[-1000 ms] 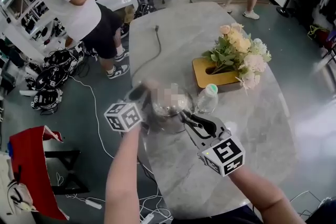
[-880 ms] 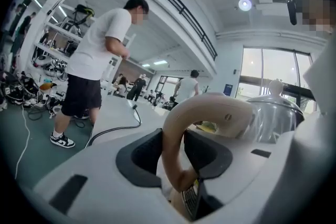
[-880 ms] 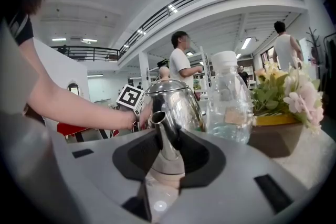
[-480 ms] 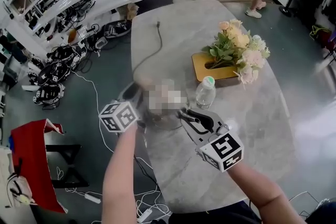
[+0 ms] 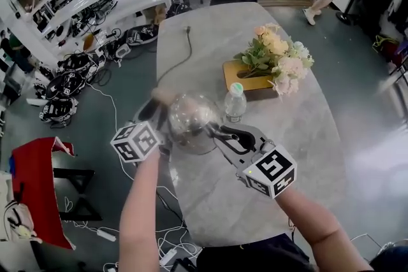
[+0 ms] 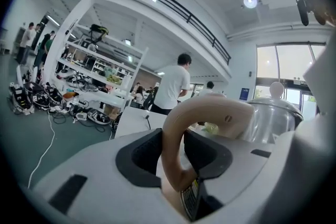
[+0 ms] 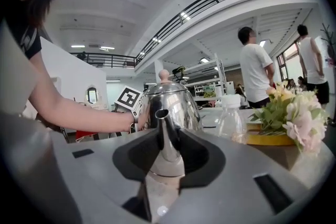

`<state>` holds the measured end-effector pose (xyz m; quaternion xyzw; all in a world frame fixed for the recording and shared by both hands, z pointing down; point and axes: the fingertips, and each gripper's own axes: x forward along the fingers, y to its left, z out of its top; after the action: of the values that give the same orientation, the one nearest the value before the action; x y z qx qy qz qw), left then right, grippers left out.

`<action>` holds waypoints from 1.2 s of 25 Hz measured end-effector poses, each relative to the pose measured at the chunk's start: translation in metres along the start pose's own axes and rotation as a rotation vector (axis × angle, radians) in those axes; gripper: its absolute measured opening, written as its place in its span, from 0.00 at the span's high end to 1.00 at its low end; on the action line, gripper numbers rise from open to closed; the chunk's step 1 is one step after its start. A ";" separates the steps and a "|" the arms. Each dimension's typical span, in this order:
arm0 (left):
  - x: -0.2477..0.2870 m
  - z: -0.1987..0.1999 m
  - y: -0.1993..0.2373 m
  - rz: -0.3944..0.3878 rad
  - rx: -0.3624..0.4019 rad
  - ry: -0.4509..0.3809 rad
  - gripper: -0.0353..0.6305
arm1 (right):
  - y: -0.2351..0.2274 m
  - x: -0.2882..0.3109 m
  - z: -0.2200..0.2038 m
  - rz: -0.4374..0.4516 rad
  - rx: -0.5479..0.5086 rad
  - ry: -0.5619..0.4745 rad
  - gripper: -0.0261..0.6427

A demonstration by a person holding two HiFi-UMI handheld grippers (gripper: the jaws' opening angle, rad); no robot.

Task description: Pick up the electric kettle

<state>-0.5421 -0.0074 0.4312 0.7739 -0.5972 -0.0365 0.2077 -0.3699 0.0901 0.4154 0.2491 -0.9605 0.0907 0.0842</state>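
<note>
Jaws of left gripper [image 6: 173,157] clamped on beige handle [image 6: 207,110] of kettle [image 5: 191,121]; right gripper [image 7: 167,155] jaws pinched on its spout [image 7: 161,128].

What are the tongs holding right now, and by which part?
The electric kettle, held by both: the left tongs are shut on its beige handle, the right tongs on its spout.
</note>
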 end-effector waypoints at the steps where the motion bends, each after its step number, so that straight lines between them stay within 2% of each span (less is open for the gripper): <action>1: -0.007 0.001 -0.006 0.012 -0.008 -0.005 0.76 | 0.003 -0.007 0.003 0.013 -0.005 0.000 0.81; 6: -0.041 0.004 -0.038 0.053 -0.047 -0.030 0.76 | 0.018 -0.046 0.017 0.074 -0.032 -0.006 0.81; 12: -0.078 -0.002 -0.080 0.102 -0.013 -0.033 0.76 | 0.034 -0.093 0.013 0.128 -0.020 -0.014 0.81; 30: -0.166 -0.076 -0.205 0.208 -0.080 -0.055 0.76 | 0.063 -0.244 -0.022 0.236 -0.028 -0.001 0.81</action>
<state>-0.3797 0.2107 0.3943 0.6977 -0.6776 -0.0599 0.2246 -0.1881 0.2622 0.3782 0.1330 -0.9844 0.0866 0.0756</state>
